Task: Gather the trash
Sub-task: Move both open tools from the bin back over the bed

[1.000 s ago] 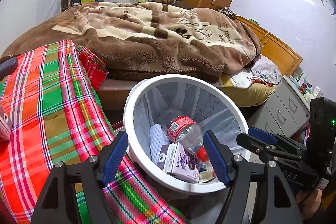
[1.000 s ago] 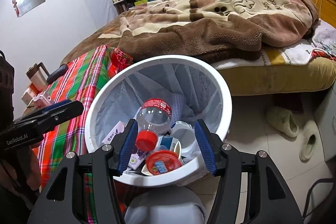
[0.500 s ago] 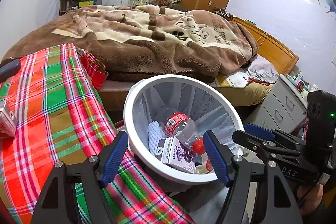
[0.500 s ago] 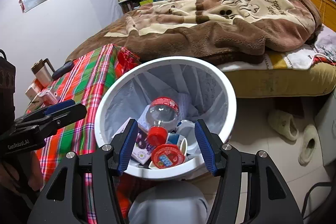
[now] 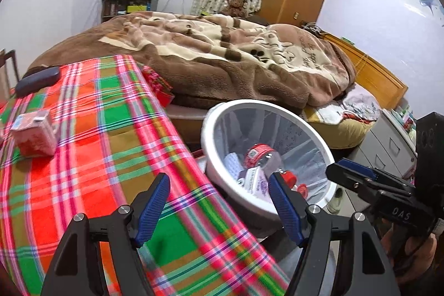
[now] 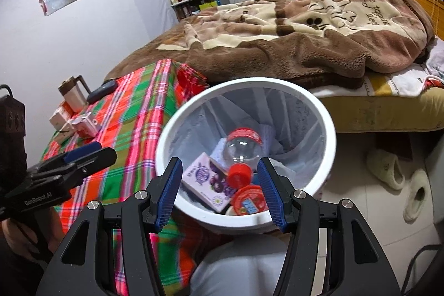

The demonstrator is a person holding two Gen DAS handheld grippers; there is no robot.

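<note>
The bin [image 6: 319, 113], white-rimmed and lined with a pale bag, stands on the floor between the bench [image 5: 83, 157] and the bed [image 5: 222, 60], close enough to the bench edge that trash can go straight in. Inside lie a bottle [image 6: 242, 146] with a red cap, a purple carton [image 6: 206, 181] at its 8 o'clock, and a red lid [image 6: 249, 200] at the bin's 6 o'clock wall; they sit heaped as if dropped, not placed

The right claw [image 6: 219, 190] hangs over the near rim, spread wide and holding nothing, which suits a claw with nothing left to release. The left claw [image 5: 219, 207] is also wide and empty, pointed over the bench's plaid cloth, with its right finger across the bin's rim

On the bench at 10 o'clock from the left claw sits a red packet [image 5: 34, 135], and a dark case [image 5: 37, 79] lies near the far edge. The packet looks the likelier next piece of trash, though I cannot tell if it is
</note>
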